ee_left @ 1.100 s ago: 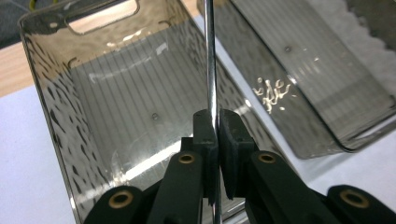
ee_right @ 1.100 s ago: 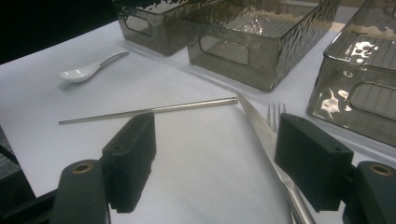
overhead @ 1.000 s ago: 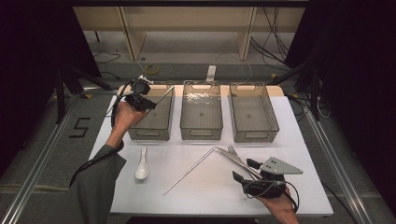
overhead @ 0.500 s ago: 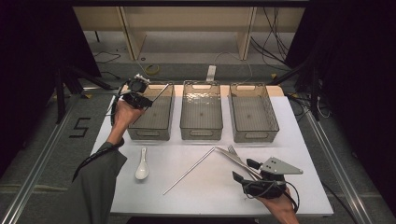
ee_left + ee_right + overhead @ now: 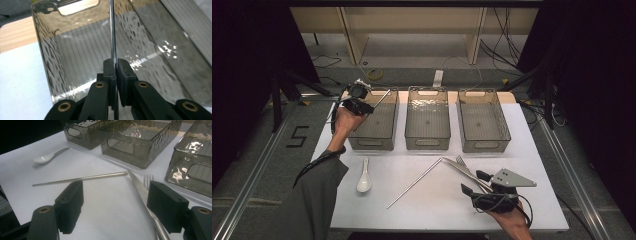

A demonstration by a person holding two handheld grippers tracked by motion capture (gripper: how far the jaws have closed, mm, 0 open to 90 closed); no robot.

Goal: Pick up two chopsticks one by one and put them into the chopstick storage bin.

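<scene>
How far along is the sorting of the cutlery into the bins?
Early. All three bins look empty. The left tongs are shut on a metal chopstick over the left bin. Left on the table: second chopstick, white spoon, knife and fork by the open right tongs.

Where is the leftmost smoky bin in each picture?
High view: leftmost bin, at the row's left end.
Left gripper view: leftmost bin straight ahead, behind the held rod.
Right gripper view: leftmost bin at top, left of centre.
Shared landmark: white table.
</scene>
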